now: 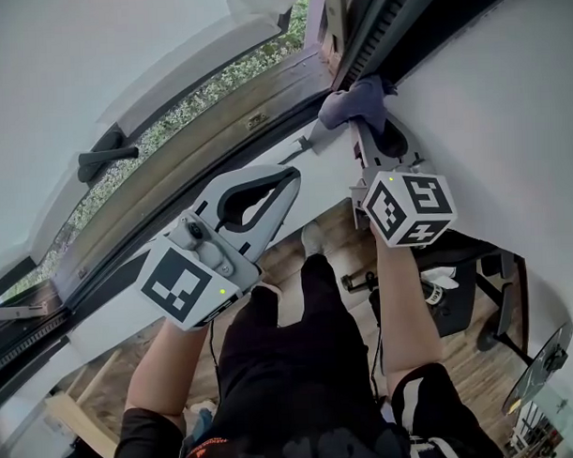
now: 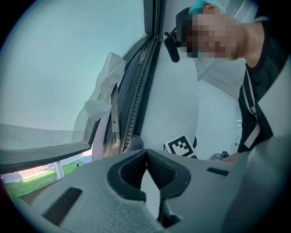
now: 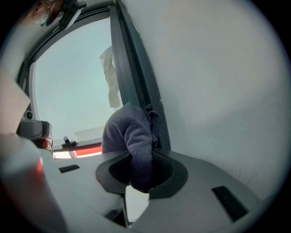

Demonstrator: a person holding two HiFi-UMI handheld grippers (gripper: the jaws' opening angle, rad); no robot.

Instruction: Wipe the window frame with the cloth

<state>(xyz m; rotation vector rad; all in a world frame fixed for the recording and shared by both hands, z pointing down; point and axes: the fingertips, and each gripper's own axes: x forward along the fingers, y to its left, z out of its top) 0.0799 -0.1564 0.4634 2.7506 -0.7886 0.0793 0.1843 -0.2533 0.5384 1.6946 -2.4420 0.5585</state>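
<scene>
upper centre of the head view, the right gripper [image 1: 369, 128] pinches the cloth [image 1: 354, 104] against the frame [image 1: 378, 32], likely to wipe it; the left gripper [image 1: 290, 176], jaws together and empty, hangs mid-picture.

cloth [image 3: 132, 136] slate-blue | window frame [image 3: 136, 82] dark grey | wall [image 3: 218, 91] white

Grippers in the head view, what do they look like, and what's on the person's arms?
Both are light grey plastic. The left gripper has curved jaws lined with dark ribbed pads; the right gripper is the same build. Each carries a white cube with black square markers. The person wears black short sleeves; forearms are bare.
</scene>
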